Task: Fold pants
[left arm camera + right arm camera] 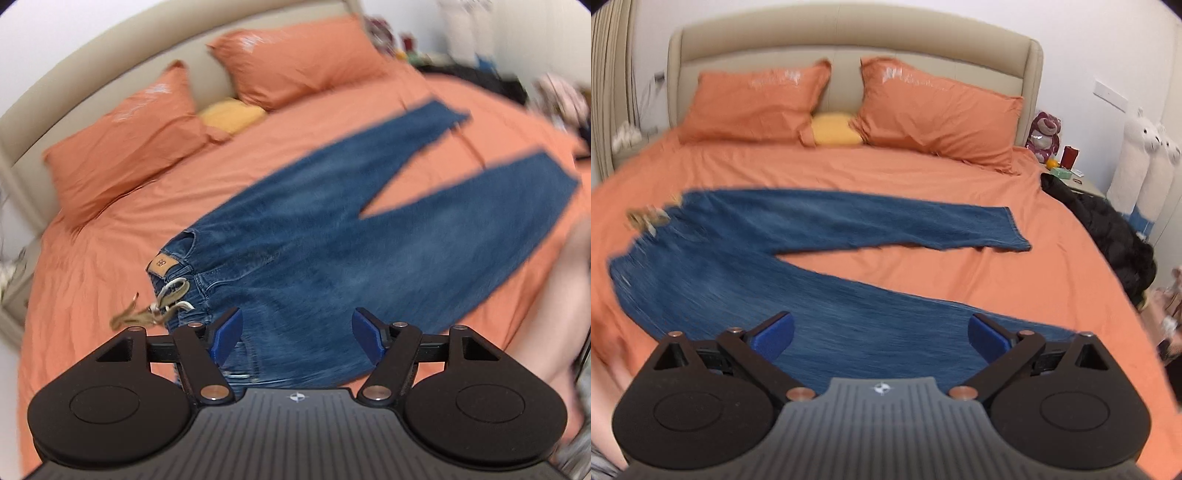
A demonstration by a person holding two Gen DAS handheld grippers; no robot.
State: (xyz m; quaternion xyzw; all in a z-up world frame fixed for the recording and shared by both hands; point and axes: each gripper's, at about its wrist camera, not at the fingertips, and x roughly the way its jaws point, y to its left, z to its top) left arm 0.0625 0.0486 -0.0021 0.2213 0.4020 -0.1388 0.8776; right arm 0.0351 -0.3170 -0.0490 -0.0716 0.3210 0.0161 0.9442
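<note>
Blue jeans lie flat on the orange bed sheet, legs spread in a V. Their waistband with a tan leather patch and a tied cord is at the near left. My left gripper is open above the waist end, holding nothing. In the right wrist view the jeans stretch across the bed with the waist at left and the leg hems at right. My right gripper is open above the nearer leg, holding nothing.
Two orange pillows and a yellow cushion lie against the beige headboard. A black garment lies at the bed's right edge. A nightstand with small items and a plush toy stands at right.
</note>
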